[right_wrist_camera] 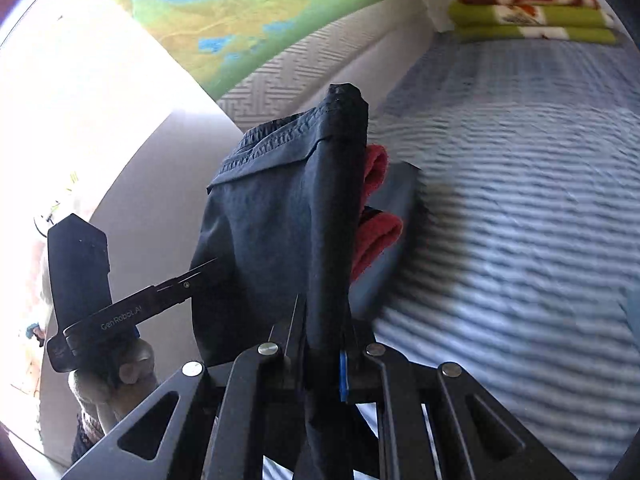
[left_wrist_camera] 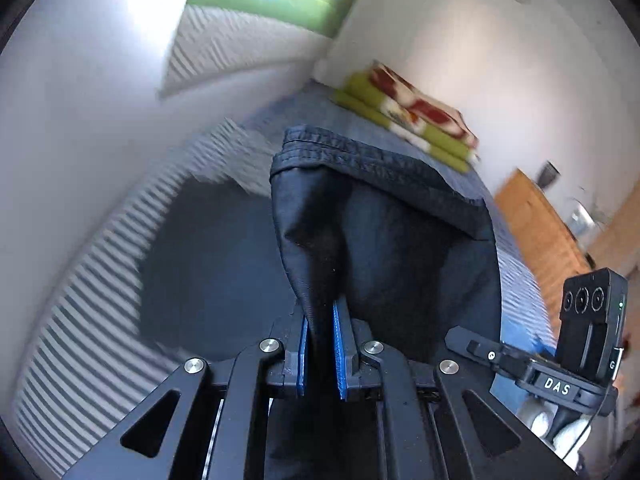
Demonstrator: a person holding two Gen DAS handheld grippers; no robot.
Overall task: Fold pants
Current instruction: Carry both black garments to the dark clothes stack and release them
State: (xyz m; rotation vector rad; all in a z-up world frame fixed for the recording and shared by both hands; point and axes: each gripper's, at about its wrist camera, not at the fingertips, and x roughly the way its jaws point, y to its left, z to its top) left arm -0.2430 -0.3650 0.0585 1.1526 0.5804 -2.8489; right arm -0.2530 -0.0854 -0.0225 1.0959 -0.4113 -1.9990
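My left gripper [left_wrist_camera: 320, 320] is black, with blue pads [left_wrist_camera: 340, 356] and round silver screws [left_wrist_camera: 270, 345]. My right gripper [right_wrist_camera: 324, 344] looks the same; white letters "GenRobot.AI" mark the left one's side.

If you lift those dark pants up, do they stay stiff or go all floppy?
Probably floppy: the pants sag and crease between the left gripper and right gripper. Likely light, since two small pinches hold them. The smooth-looking cloth might slip.

Your left gripper [left_wrist_camera: 320, 320] is clamped on a fold of the dark navy pants [left_wrist_camera: 384, 216], which hang lifted above the striped bedspread [left_wrist_camera: 80, 300]. Far right, a folded green and red blanket [left_wrist_camera: 412, 116] lies by the wall. Your right gripper [left_wrist_camera: 472, 346] shows at near right.
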